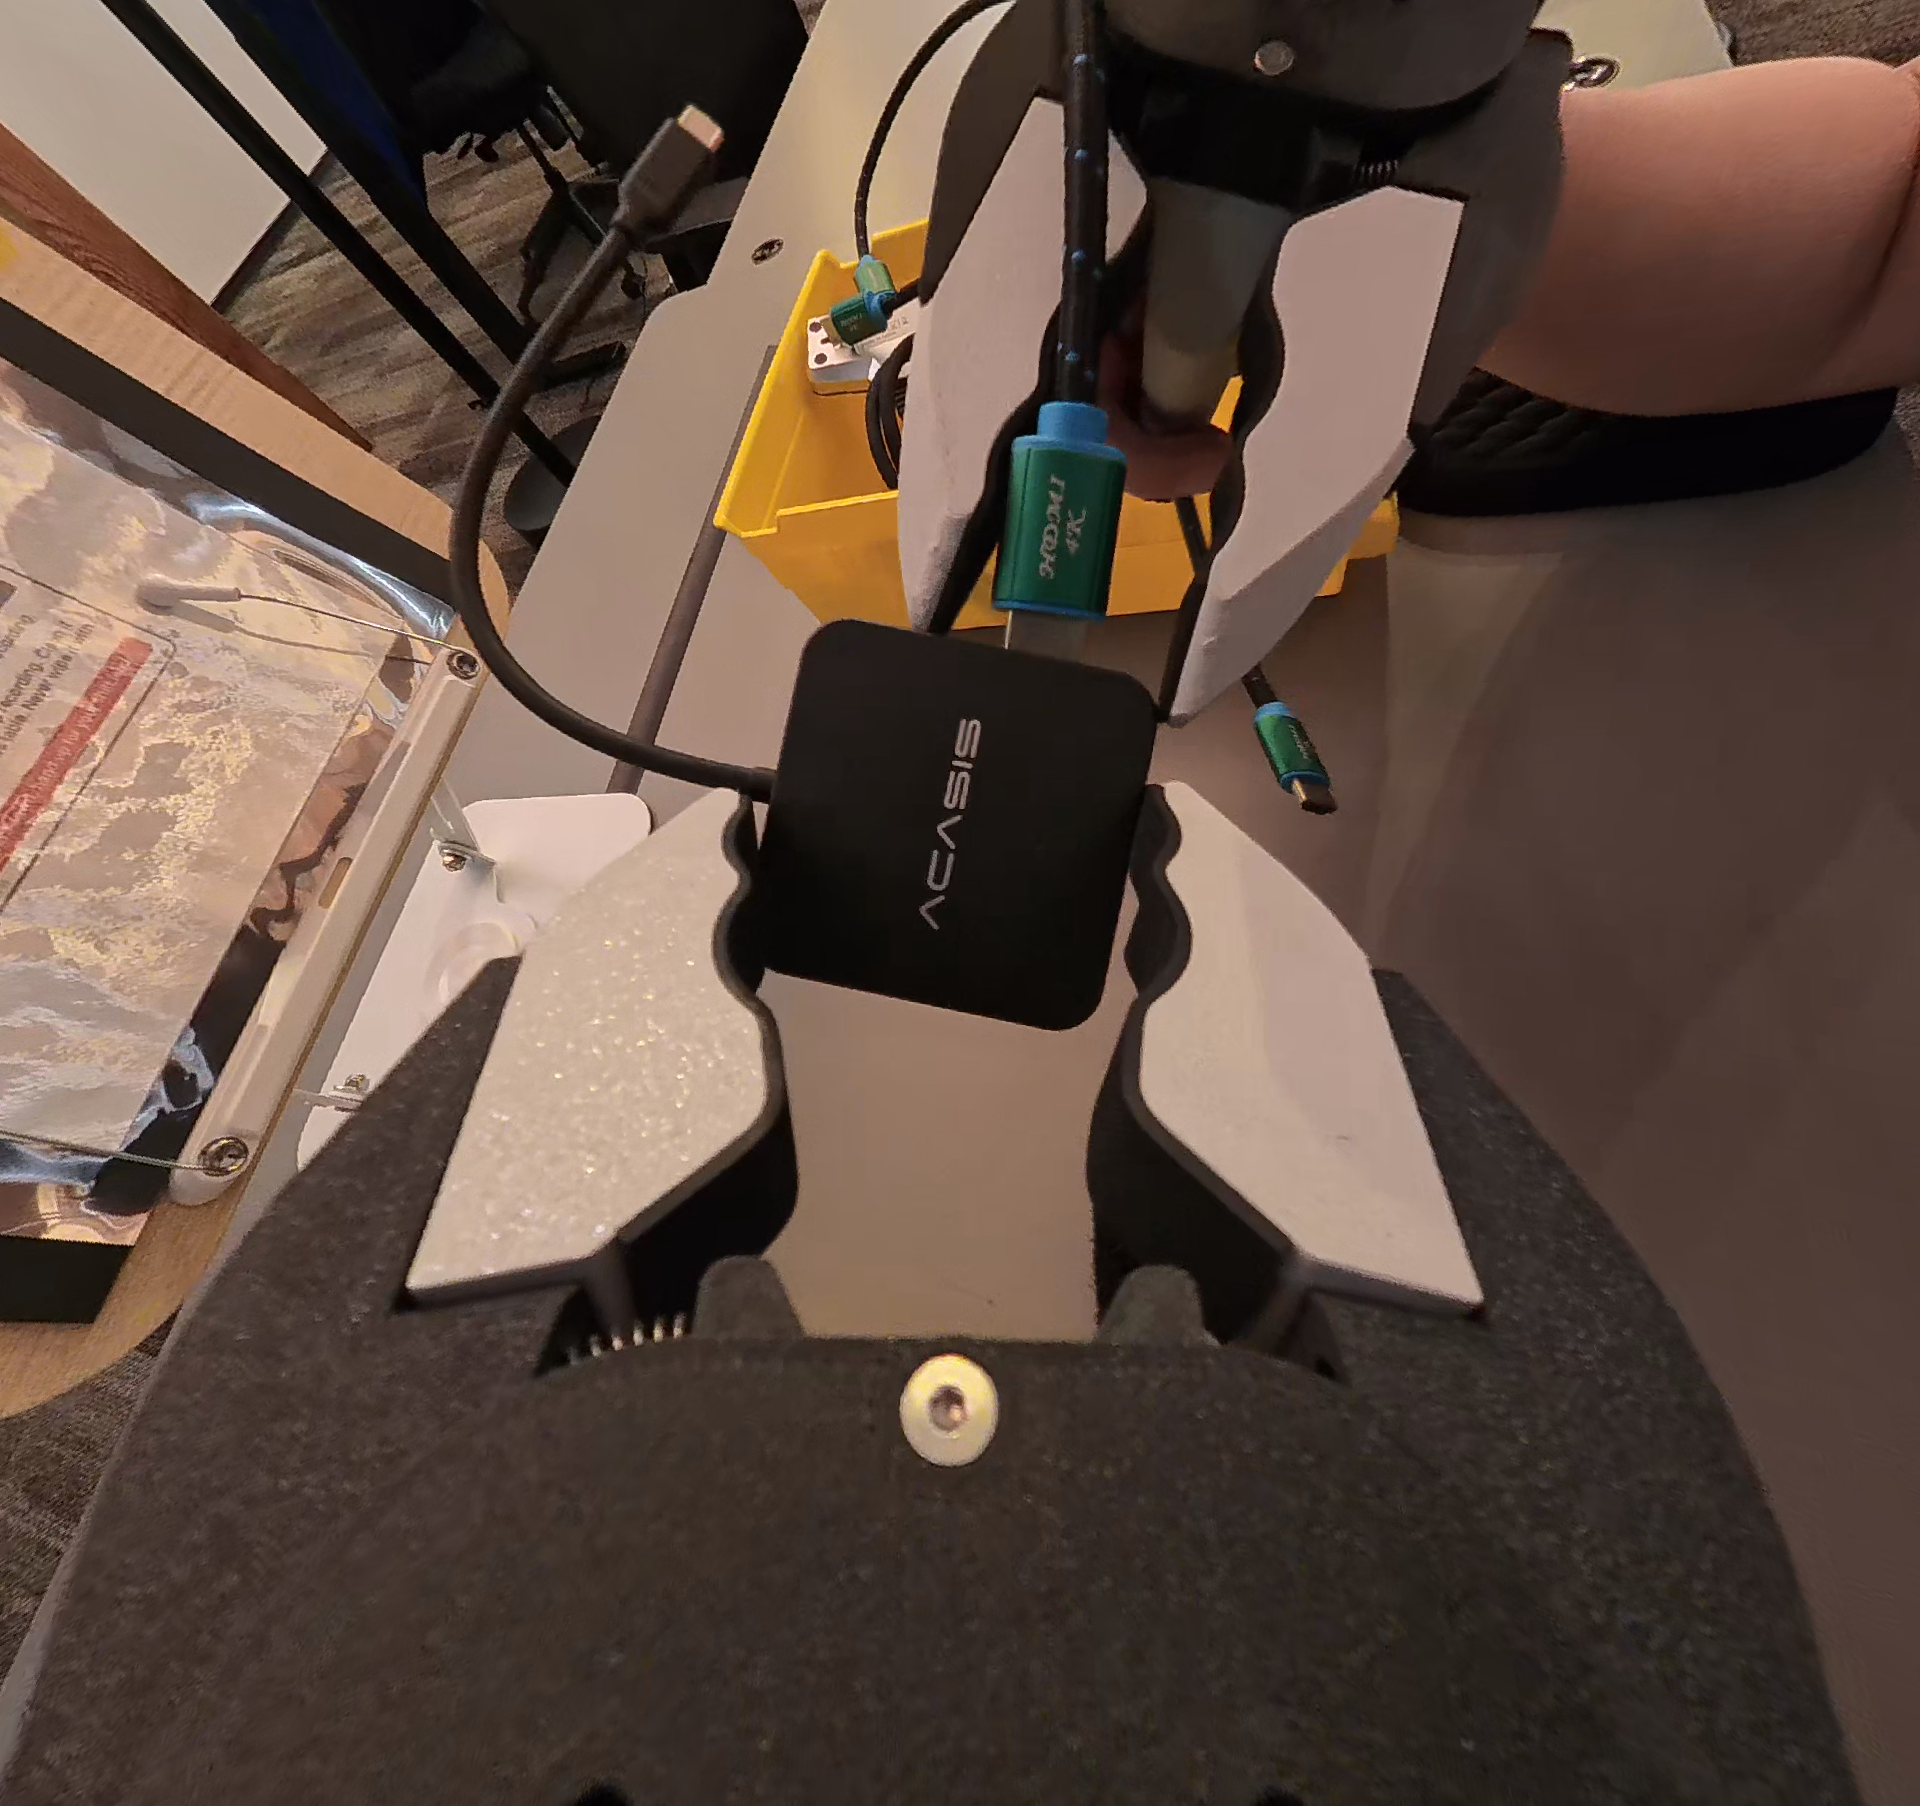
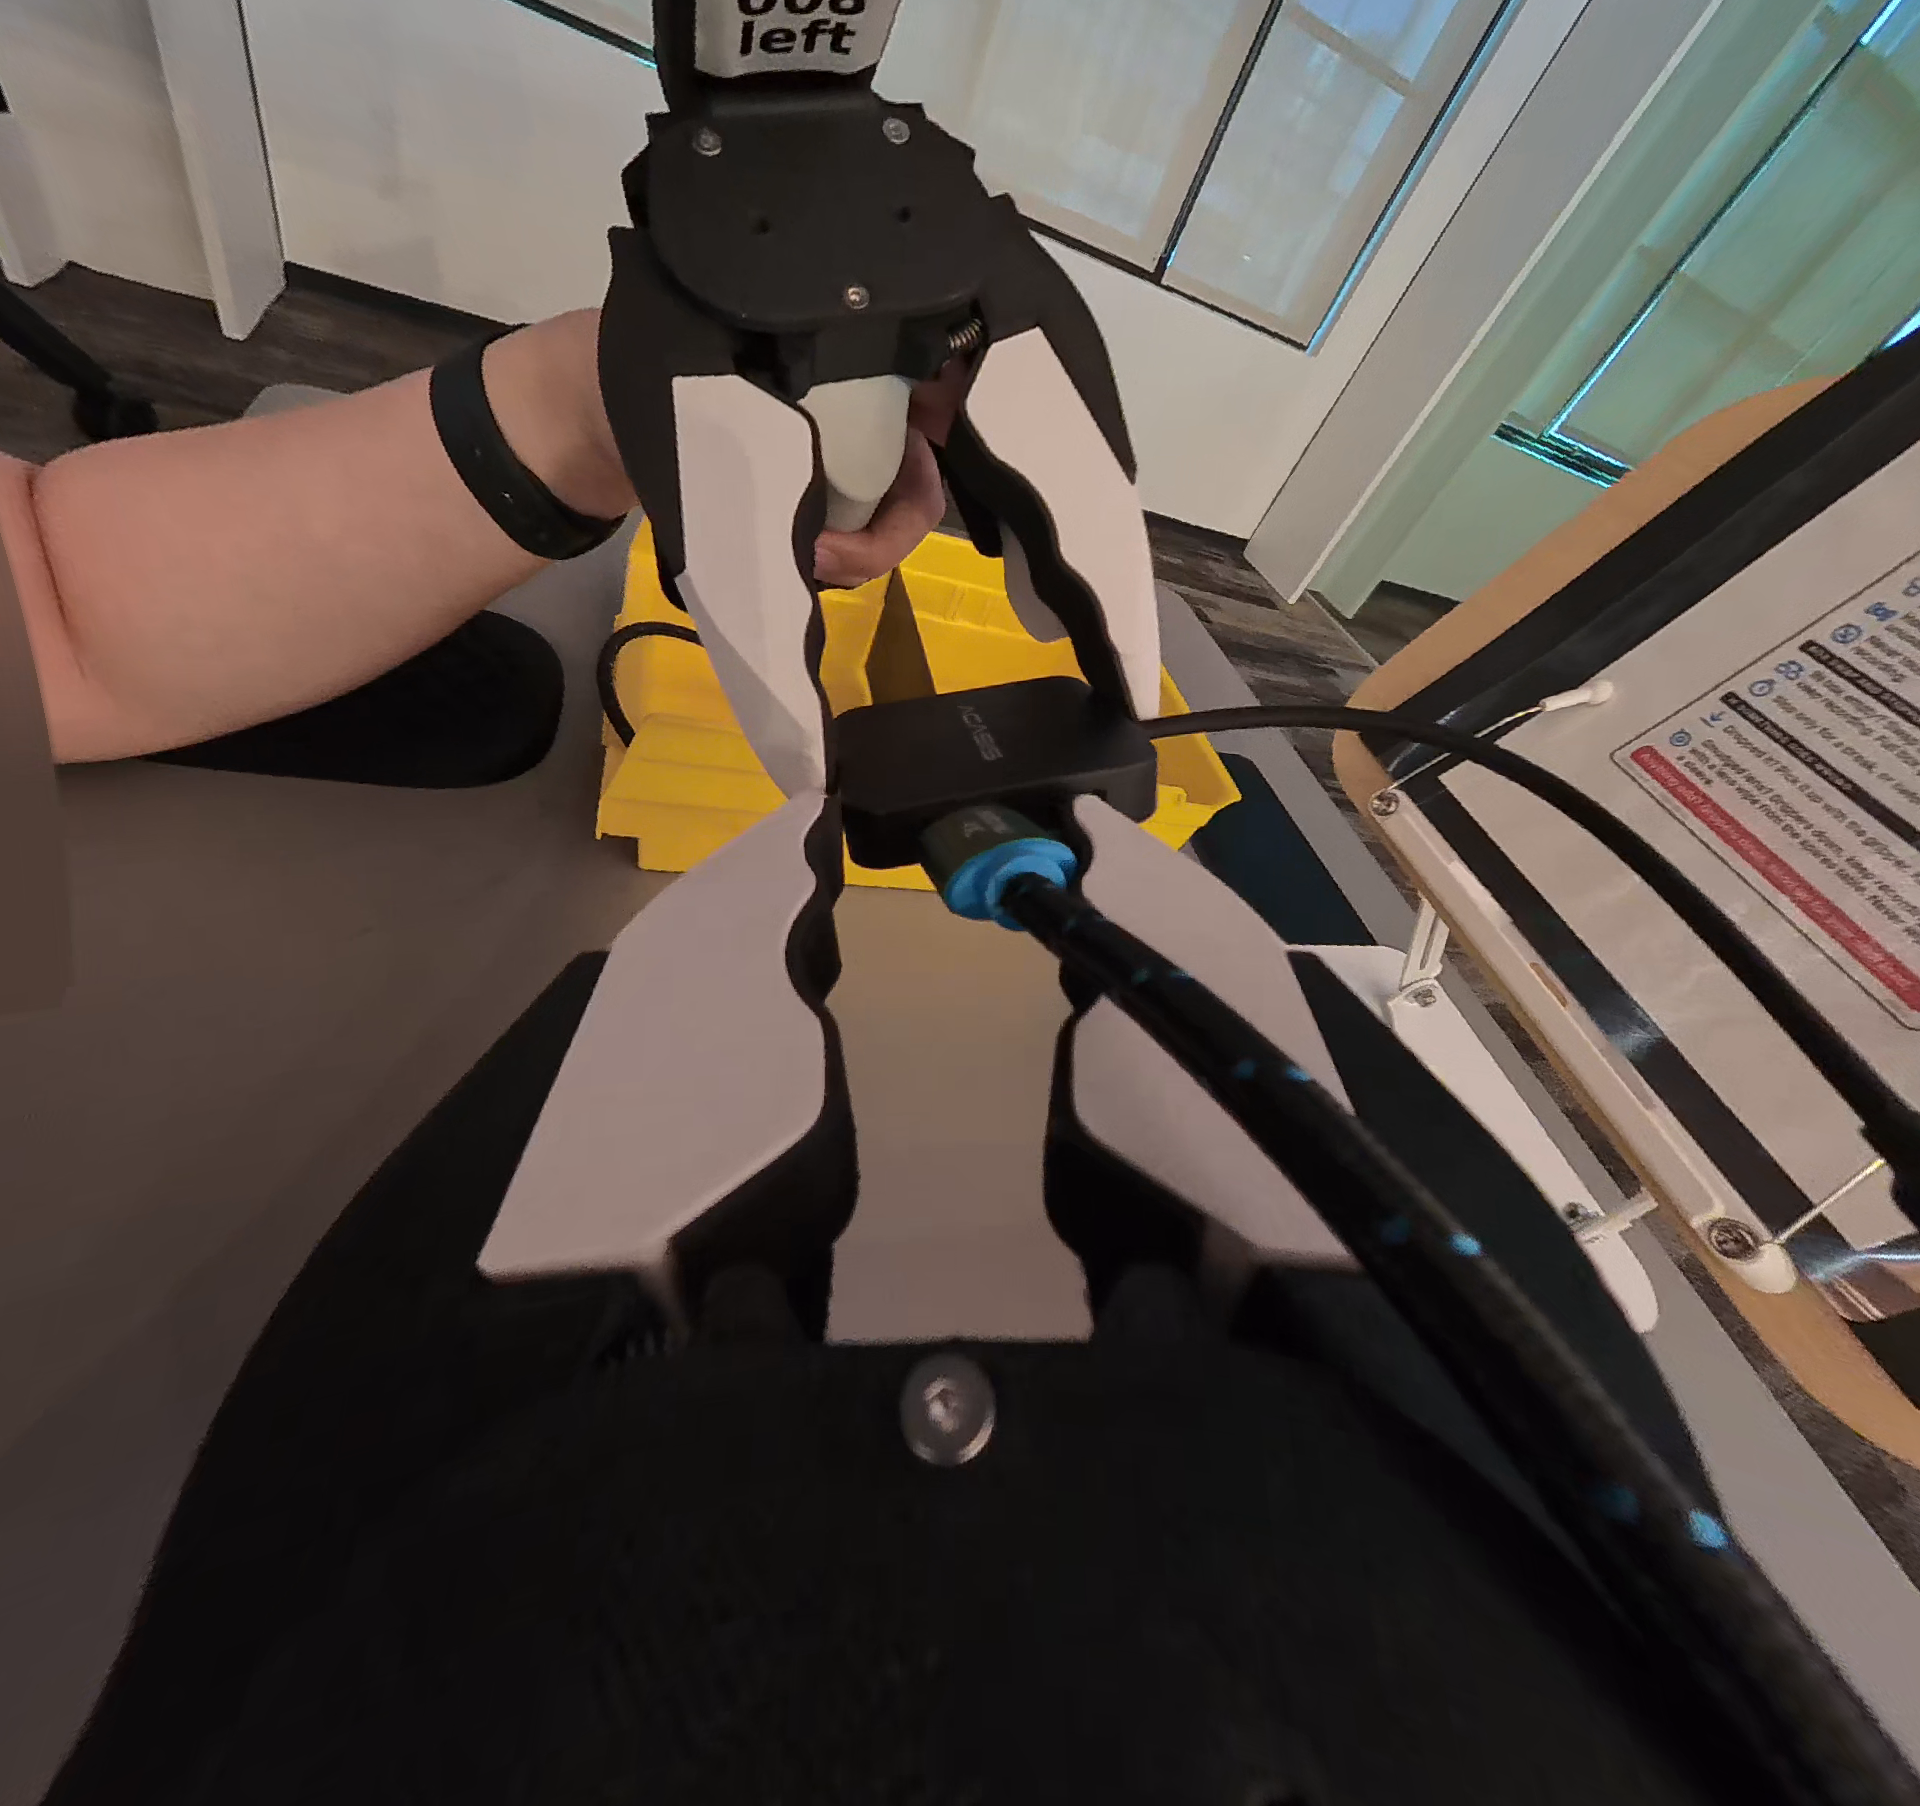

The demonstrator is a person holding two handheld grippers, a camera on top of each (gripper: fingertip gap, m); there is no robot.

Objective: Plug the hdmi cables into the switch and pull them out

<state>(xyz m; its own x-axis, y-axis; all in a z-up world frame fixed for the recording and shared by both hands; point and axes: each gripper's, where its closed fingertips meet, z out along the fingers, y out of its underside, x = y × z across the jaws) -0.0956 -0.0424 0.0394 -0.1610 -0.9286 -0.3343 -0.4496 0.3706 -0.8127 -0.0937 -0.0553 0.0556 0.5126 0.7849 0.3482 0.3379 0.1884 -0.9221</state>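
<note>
The left gripper (image 1: 951, 852), with white faceted fingers edged in wavy black rubber, is clamping the flat black square switch with rounded corners (image 1: 956, 821) by its two opposite sides, holding it just above the smooth grey tabletop (image 1: 1610, 925). The switch's matte top is facing up, and a thin black pigtail cable (image 1: 488, 530) is leaving one side in a loop, ending in a small free plug.

The right gripper (image 2: 940, 826) is facing the left one head-on. Its fingers are sitting either side of the green metallic HDMI plug with a blue rubber collar (image 1: 1055, 520), but whether they are pressing on it cannot be told: the left wrist view shows daylight beside the plug. The plug's long axis is running in line with the switch, its metal tip entering the switch's far edge, and its braided black cable flecked with blue (image 2: 1299, 1081) is trailing back over the right gripper.

Behind the switch, a glossy yellow plastic bin (image 1: 821, 499) is holding more green-ended cables. Another green plug (image 1: 1294, 754) is lying on the table just beside the right gripper.
</note>
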